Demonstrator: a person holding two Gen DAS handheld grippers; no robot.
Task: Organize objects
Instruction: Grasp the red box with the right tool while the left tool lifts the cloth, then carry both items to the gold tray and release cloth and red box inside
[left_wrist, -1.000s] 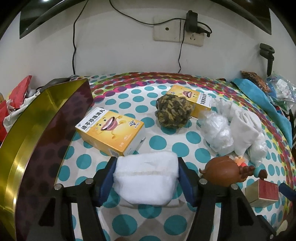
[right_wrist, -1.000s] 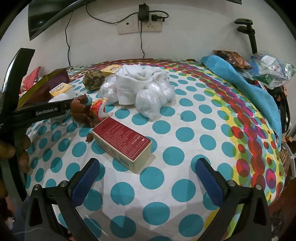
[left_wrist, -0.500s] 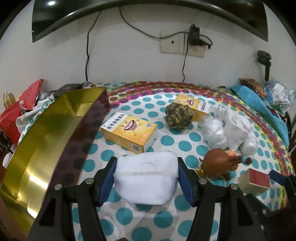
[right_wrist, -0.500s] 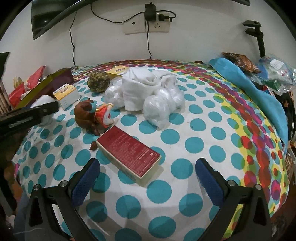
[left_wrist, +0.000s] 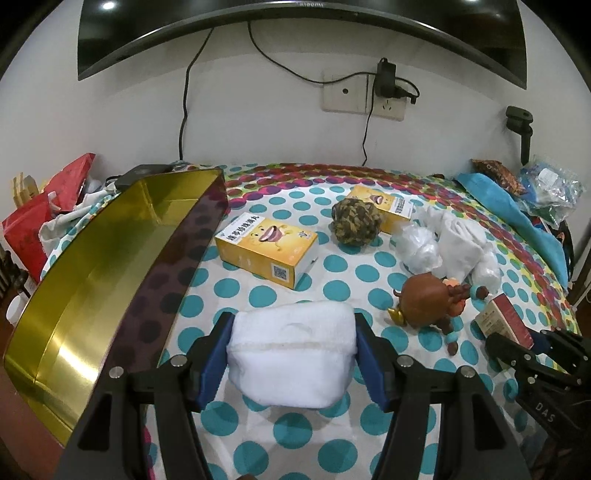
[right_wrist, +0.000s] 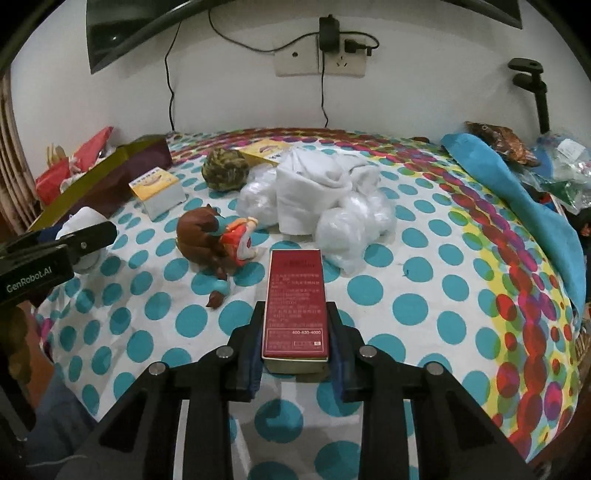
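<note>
My left gripper (left_wrist: 291, 354) is shut on a white folded cloth (left_wrist: 291, 350) and holds it above the dotted tablecloth, right of the gold tray (left_wrist: 96, 273). My right gripper (right_wrist: 295, 347) is shut on the near end of a red box (right_wrist: 295, 299) lying on the table; that box also shows in the left wrist view (left_wrist: 506, 321). A brown toy figure (right_wrist: 210, 240) lies left of the box. A yellow box (left_wrist: 266, 251), a second yellow box (left_wrist: 384, 206) and a yarn ball (left_wrist: 354, 221) lie further back.
A pile of white cloth and plastic bags (right_wrist: 325, 199) sits mid-table. A blue cloth (right_wrist: 517, 199) and bags (right_wrist: 561, 166) lie at the right edge. Red bags (left_wrist: 48, 206) sit beyond the tray. The wall with socket (left_wrist: 362, 96) is behind.
My right gripper has closed on the red box, which now lies straight between its fingers. My left gripper has lifted and pulled back with the white cloth.
</note>
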